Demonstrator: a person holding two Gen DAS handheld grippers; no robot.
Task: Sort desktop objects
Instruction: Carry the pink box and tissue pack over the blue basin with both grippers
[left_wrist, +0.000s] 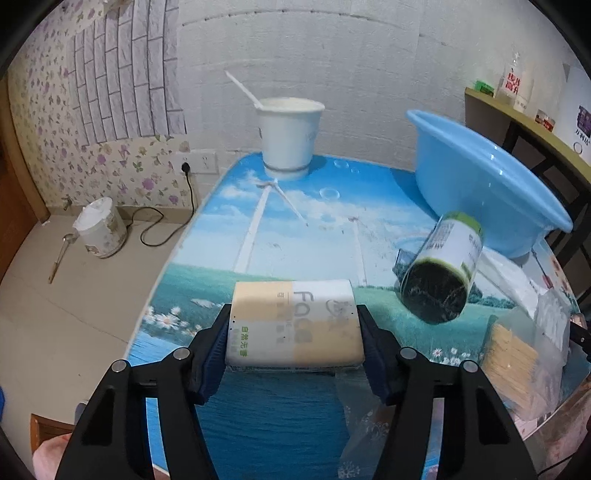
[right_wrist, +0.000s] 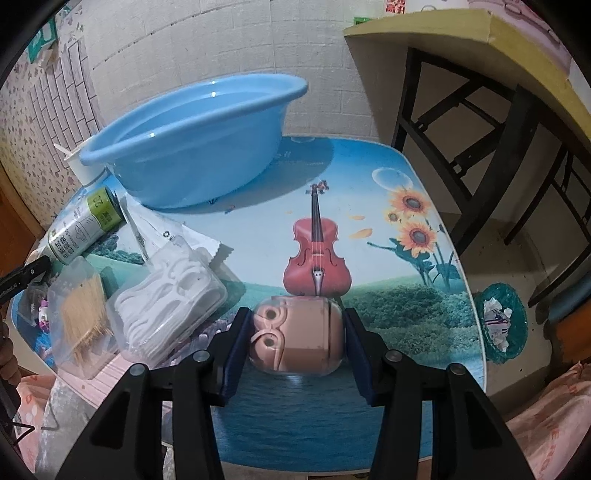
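Observation:
In the left wrist view my left gripper (left_wrist: 293, 325) is shut on a white and tan tissue pack (left_wrist: 293, 325), which rests at the near edge of the printed table (left_wrist: 280, 229). In the right wrist view my right gripper (right_wrist: 295, 336) has its jaws around a clear case with pink contents (right_wrist: 297, 336); small gaps show at both pads. The case sits on the table (right_wrist: 369, 206). A blue basin (left_wrist: 476, 181) stands at the back and also shows in the right wrist view (right_wrist: 192, 144).
A green-labelled can (left_wrist: 443, 269) lies on its side by the basin, also in the right wrist view (right_wrist: 83, 229). A white paper cup with a spoon (left_wrist: 288, 136) stands at the back. Bags of floss picks (right_wrist: 166, 299) and toothpicks (right_wrist: 83, 314) lie left. A shelf (right_wrist: 480, 48) stands right.

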